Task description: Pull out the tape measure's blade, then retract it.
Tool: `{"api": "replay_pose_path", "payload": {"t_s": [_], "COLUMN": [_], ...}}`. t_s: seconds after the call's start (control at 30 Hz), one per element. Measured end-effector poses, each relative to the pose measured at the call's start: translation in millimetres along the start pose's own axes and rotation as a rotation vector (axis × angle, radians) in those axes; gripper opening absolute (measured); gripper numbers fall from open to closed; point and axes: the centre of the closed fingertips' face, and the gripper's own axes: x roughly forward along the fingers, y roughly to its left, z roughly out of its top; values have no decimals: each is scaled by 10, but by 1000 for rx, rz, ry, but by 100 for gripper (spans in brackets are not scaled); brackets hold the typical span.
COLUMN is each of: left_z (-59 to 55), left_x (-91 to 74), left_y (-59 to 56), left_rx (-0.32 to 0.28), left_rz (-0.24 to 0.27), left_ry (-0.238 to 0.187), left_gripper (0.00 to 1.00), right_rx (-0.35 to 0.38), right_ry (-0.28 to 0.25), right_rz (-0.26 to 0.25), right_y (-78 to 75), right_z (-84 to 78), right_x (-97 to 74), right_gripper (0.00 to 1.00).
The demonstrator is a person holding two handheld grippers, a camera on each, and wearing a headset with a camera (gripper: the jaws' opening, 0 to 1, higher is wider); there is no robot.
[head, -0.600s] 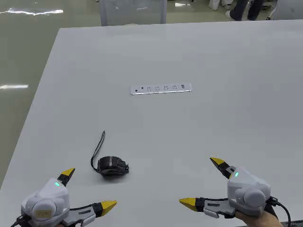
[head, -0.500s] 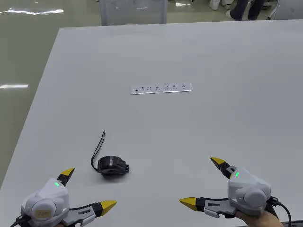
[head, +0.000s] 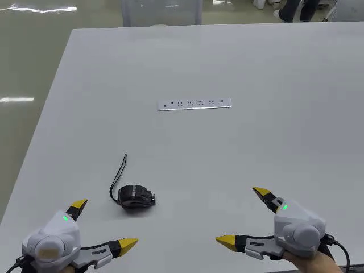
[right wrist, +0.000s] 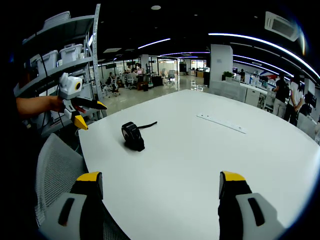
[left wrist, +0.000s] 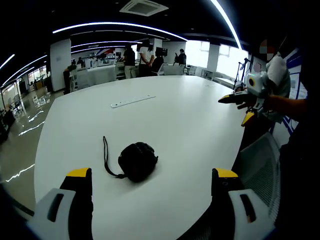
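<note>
Here, in the head view, we see the black tape measure [head: 135, 197] lying on the white table [head: 227, 62], nearer the left gripper [head: 104, 223] than the right gripper [head: 243, 216]. Both are spread wide and hold nothing. In the left gripper view, it sits just ahead, between the jaws. In the right gripper view, it lies ahead to the left.

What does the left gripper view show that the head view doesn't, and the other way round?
The left gripper view adds people standing beyond the table's far end, bright ceiling light strips and a grey mesh chair back. The head view adds a top-down look at the left claw, with its rounded white body and green light. Both share the black tape measure with its wrist loop, blade not out, the silver power strip, the white table and the open right claw.
</note>
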Motion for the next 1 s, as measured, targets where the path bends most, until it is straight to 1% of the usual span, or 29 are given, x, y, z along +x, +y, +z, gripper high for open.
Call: {"api": "replay_pose_path", "payload": {"t_s": [0.3, 0.77, 1.0], "left_z": [-22, -27, -24], "left_x": [13, 0, 12], "left_y": [-4, 18, 60], "left_rx": [5, 11, 27], "left_rz": [-5, -5, -8], "left_ry": [11, 14, 24], "left_gripper": [99, 99, 98], "right_rx": [2, 5, -1], "right_ry": [4, 1, 6], "right_rz": [2, 8, 19], "right_y": [-15, -31, -34], "right_z": [-17, -23, -30], "right_x": [-3, -6, -4], "right_gripper": [99, 99, 99]}}
